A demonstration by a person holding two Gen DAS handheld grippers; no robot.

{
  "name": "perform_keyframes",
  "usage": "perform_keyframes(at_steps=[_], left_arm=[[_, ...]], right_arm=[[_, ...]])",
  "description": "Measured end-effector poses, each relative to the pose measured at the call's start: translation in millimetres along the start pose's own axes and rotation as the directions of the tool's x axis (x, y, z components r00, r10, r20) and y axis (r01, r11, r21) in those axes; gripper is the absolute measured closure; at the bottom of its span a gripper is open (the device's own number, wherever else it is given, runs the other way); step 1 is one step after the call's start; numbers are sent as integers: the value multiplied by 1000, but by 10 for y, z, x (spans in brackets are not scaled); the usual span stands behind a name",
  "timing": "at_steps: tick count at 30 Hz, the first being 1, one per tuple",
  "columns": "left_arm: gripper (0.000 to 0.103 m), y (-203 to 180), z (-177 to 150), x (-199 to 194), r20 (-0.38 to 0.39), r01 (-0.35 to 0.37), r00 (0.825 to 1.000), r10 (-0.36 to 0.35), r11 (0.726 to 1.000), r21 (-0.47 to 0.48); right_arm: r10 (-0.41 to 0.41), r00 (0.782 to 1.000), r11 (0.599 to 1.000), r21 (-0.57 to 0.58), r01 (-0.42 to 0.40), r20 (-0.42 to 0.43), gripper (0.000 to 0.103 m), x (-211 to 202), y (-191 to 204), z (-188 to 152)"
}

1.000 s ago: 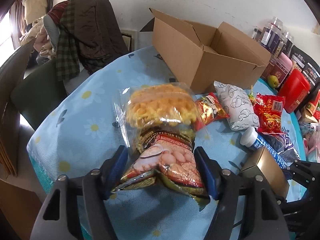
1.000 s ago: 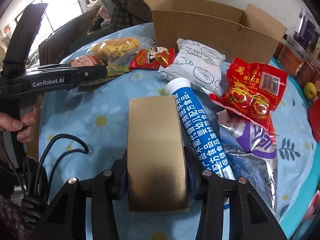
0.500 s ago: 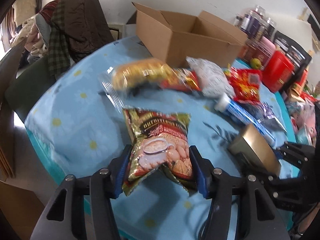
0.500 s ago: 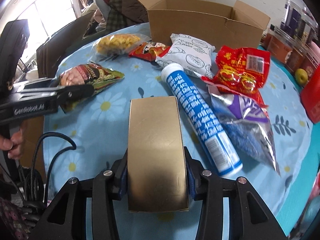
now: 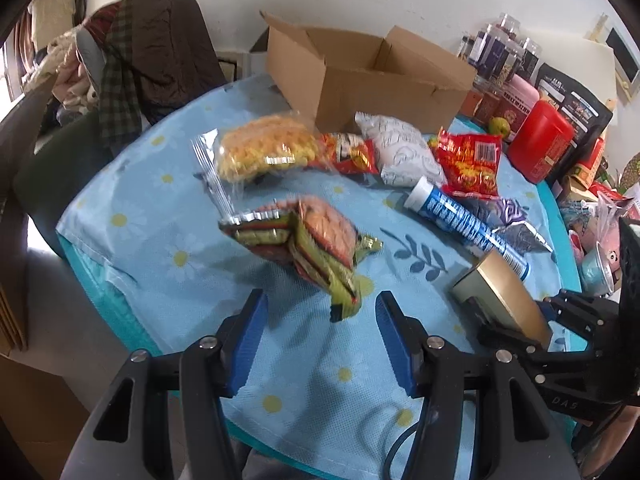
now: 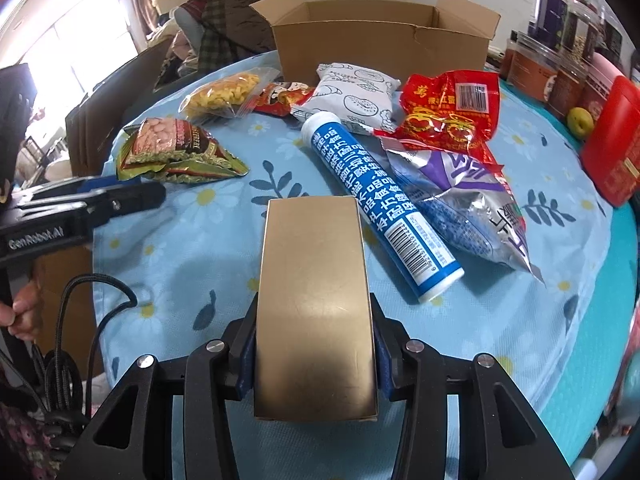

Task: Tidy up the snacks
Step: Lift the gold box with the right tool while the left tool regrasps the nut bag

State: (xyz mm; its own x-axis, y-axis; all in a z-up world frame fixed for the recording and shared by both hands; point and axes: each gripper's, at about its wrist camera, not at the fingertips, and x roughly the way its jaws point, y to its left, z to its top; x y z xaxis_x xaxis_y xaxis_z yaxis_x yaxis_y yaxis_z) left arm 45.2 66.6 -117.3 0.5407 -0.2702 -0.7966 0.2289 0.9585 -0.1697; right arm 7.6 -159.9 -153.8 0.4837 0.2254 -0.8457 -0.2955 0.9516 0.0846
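- Left gripper (image 5: 318, 334): blue pads spread with nothing between them; the jaws closed in a little just now.
- Green nut bag (image 5: 316, 242), free of the pads, lies just beyond them on the blue daisy tablecloth (image 5: 132, 208).
- Right gripper (image 6: 314, 344) pinches the gold box (image 6: 314, 300) at near centre.
- Blue tube (image 6: 380, 208) lies right of it.
- Cardboard box (image 6: 380, 36) stands open, far side.

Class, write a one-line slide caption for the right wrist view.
Right tool grips a gold box over a daisy tablecloth strewn with snacks before an open cardboard box.
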Motion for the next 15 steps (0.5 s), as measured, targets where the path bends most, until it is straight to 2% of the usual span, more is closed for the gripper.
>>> perform_keyframes(at_steps=[4,7,10,15], left_arm=[[47,-32,72,-264,95,-72,993,69,997,30],[44,-43,196,-351,140,-98,986,89,993,59],[43,-40,334,-284,132,-86,988,74,993,81],[43,-43,499,-34,59,-13,998,6,993,120]], right_arm=[[2,1000,1000,1,-2,2,57,-33,40,40],[22,1000,1000,-2,-22,20,57,-58,70,100],[21,999,1000,-8,-21,30,57,-54,87,154],[15,1000,1000,-5,-15,22,57,20,94,252]])
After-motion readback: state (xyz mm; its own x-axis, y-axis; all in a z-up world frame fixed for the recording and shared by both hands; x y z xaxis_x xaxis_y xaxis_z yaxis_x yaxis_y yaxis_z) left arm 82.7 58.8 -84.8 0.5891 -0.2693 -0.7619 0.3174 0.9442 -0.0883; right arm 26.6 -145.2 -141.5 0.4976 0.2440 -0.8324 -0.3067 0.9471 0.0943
